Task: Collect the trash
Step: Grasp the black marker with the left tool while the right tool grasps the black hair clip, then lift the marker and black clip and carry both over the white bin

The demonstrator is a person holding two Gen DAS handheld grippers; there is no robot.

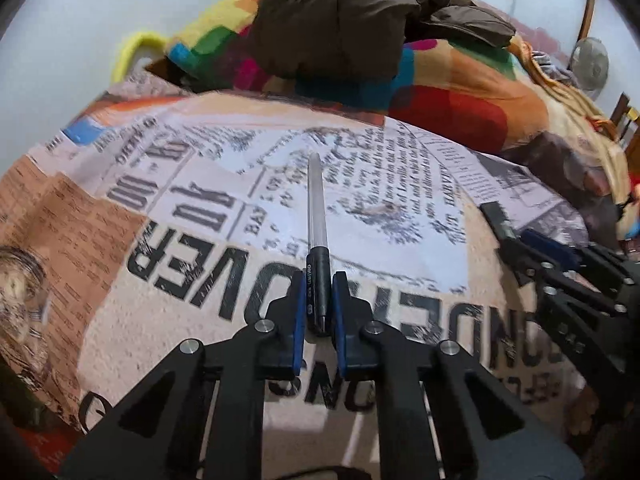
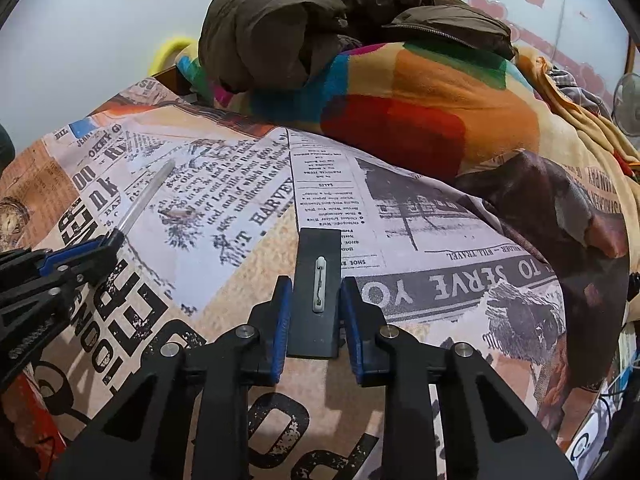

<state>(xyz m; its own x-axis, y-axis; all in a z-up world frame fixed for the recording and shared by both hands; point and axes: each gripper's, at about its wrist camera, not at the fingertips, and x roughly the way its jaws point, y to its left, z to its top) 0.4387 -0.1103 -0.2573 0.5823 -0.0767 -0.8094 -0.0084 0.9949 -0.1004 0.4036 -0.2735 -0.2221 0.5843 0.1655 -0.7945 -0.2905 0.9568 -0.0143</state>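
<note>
Left wrist: one pen [image 1: 318,240] in left claw [image 1: 319,304]; one black badge [image 2: 316,292] in right claw [image 2: 314,312].

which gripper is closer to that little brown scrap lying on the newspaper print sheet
Left, by a little. The left gripper, holding a pen, sits just behind and left of the scrap; the right gripper, holding a black badge, is farther off to its right.

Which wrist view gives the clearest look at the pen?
The left wrist view. There the pen runs straight up the middle, its black grip end clamped in the left gripper and its clear barrel in full sight. The right wrist view catches the same pen only at the left edge, slanted, its dark end partly hidden by the gripper.
</note>
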